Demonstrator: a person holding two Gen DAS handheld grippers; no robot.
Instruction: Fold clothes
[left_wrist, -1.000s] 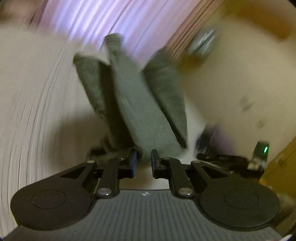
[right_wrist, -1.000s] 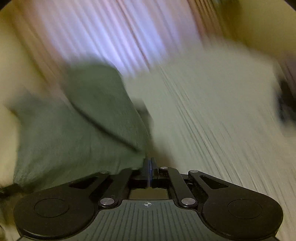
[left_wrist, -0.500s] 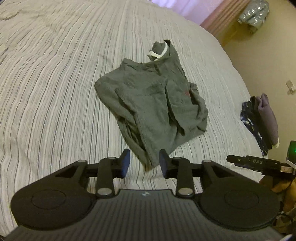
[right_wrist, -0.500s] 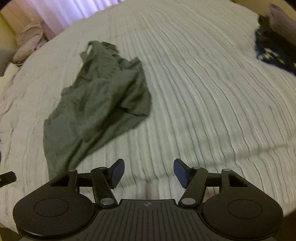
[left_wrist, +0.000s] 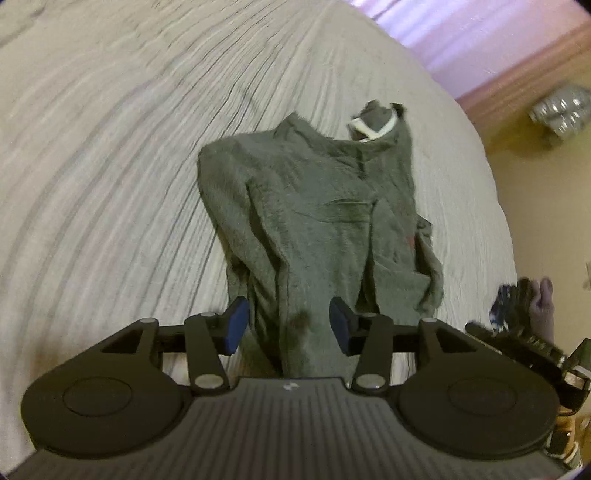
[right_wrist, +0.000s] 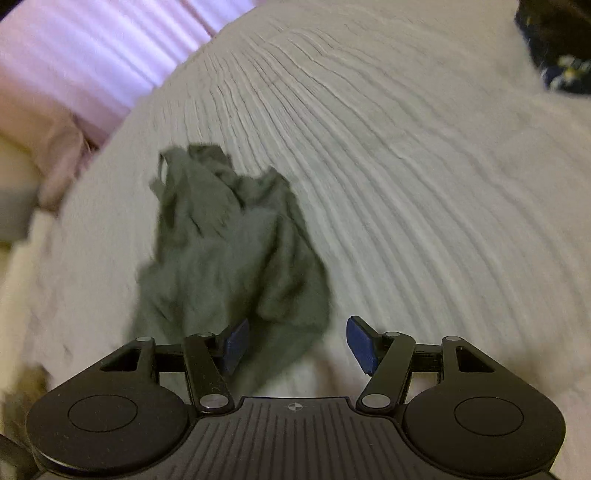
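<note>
Shirt: the grey T-shirt (left_wrist: 317, 229) lies crumpled on the striped bedspread (left_wrist: 110, 166), collar far end.
Left gripper (left_wrist: 289, 325): fingers spread wide, straddling the shirt's near hem.
Right gripper (right_wrist: 297, 343): fingers wide, empty, beside the shirt's edge.

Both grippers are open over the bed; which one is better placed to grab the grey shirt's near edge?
Left. The left gripper has the grey shirt lying between its open fingers; the right gripper sits mostly over bare bedspread, with only the shirt's corner by one finger.
</note>
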